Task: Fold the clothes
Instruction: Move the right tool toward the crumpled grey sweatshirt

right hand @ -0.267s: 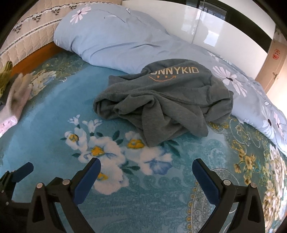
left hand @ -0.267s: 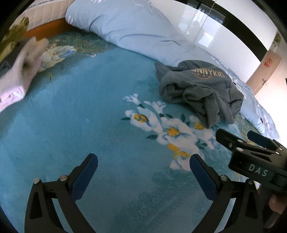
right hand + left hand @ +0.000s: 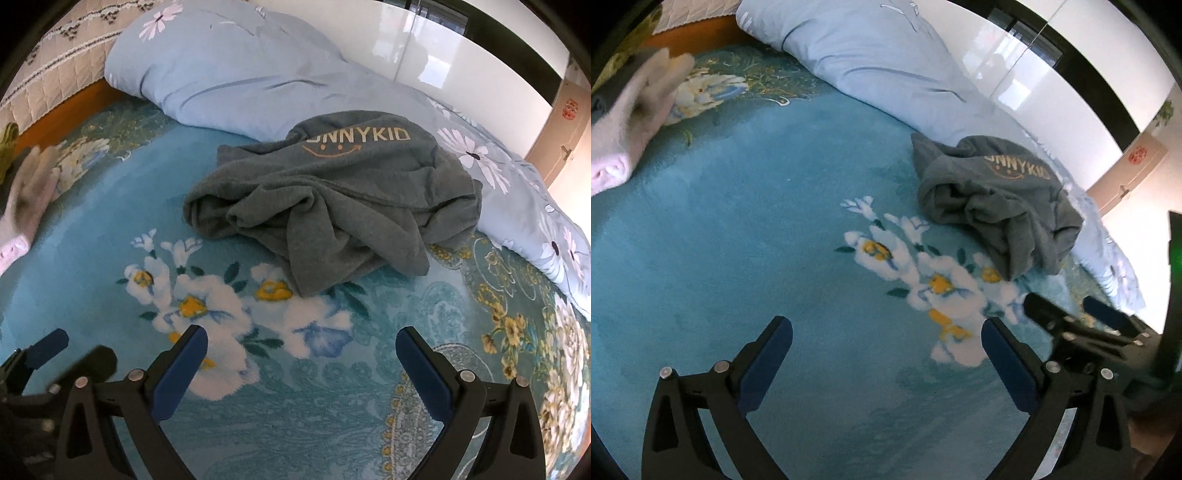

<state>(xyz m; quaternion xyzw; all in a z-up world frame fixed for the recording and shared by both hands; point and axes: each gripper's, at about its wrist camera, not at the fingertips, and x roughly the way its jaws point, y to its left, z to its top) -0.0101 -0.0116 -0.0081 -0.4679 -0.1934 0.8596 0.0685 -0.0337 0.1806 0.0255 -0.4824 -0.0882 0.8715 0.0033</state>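
A crumpled grey sweatshirt (image 3: 332, 199) with "SUNNYKID" lettering lies on the teal flowered blanket (image 3: 92, 229), its back edge against a light-blue duvet. My right gripper (image 3: 301, 336) hovers open just in front of it, nothing between its blue pads. My left gripper (image 3: 884, 332) is open over bare blanket, left of and nearer than the sweatshirt (image 3: 997, 206). Each gripper shows in the other's view: the right gripper (image 3: 1063, 306) at lower right, the left gripper (image 3: 81, 349) at lower left.
A folded pale pink garment (image 3: 617, 147) lies at the far left of the blanket (image 3: 738, 221), with an olive-green item (image 3: 7, 147) behind it. The bunched light-blue duvet (image 3: 229, 74) runs along the back. A quilted headboard (image 3: 55, 55) and white wall stand behind.
The left gripper shows further into the right wrist view than before. Both grippers stay open, and the sweatshirt has not moved.
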